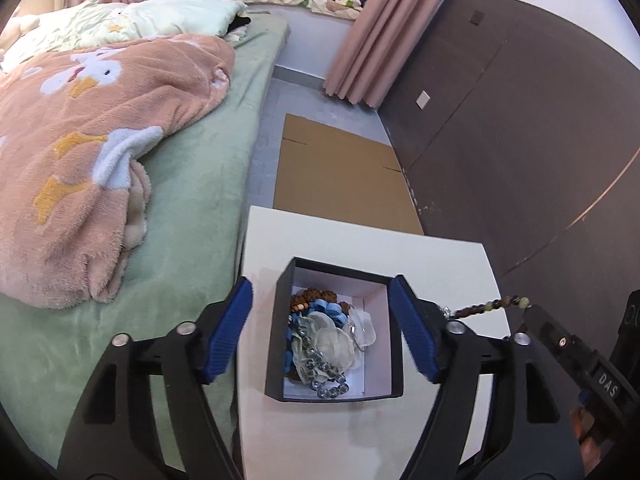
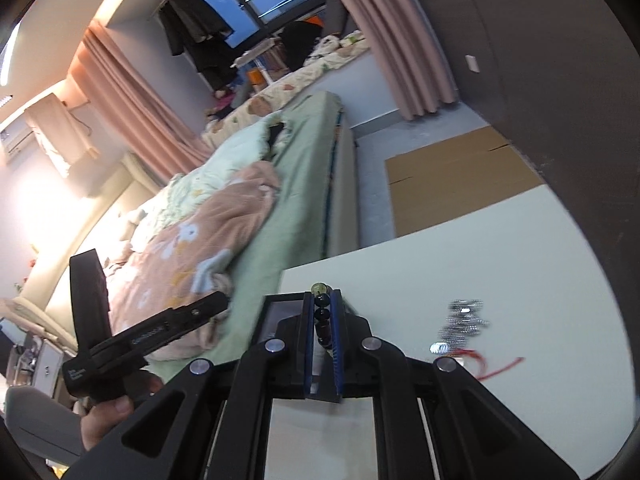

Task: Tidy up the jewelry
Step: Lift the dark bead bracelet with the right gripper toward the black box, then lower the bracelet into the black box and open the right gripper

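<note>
On the white table (image 1: 440, 268) sits a black box (image 1: 335, 336) with no lid on it. My left gripper (image 1: 324, 334) is wide open, with one blue finger on each side of the box, and it holds nothing. I cannot tell if the fingers touch the box. Inside the box lies a heap of jewelry (image 1: 326, 340): blue beads, brown beads, clear shiny beads and see-through pieces. My right gripper (image 2: 322, 328) is squeezed tight on a string of dark beads (image 2: 322, 314), with a pale green bead at the tip. This bead string hangs in the air just right of the box. Off to the right on the table lies a silver chain (image 2: 464, 318) beside a red string (image 2: 496, 368). Left of the table is a green bed (image 1: 192, 216) with a pink blanket (image 1: 92, 152).
</note>
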The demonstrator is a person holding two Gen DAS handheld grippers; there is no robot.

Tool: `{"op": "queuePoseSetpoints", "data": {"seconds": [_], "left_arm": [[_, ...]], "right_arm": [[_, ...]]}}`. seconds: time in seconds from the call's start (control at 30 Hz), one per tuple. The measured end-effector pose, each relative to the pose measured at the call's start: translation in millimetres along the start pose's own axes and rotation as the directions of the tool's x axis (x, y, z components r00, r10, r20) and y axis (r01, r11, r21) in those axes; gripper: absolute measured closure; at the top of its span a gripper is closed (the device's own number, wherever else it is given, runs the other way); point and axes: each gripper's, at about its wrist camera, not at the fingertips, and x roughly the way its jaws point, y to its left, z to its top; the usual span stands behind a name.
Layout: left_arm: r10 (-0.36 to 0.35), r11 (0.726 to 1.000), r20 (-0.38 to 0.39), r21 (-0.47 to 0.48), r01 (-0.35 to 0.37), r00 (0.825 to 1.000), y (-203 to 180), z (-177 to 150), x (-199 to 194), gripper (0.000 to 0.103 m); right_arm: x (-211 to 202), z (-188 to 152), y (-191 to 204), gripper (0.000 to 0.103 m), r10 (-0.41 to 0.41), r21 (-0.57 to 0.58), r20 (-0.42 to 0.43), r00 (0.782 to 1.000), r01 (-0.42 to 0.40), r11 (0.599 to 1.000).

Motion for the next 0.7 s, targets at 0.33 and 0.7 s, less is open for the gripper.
{"op": "queuePoseSetpoints", "data": {"seconds": [0.33, 0.7], "left_arm": [[0.017, 0.998, 0.052, -0.066, -0.013, 0.998, 18, 6, -14, 0.008], [0.019, 0.998, 0.045, -0.060, -0.016, 0.999, 16, 4, -11, 0.008]], "right_arm": [[46, -12, 21, 0.049, 0.084, 0.041, -0.084, 0.993, -0.081, 0.996], [8, -11, -23, 0.035, -0.054, 0.097, -0.028, 0.998, 0.056, 0.994]]}}
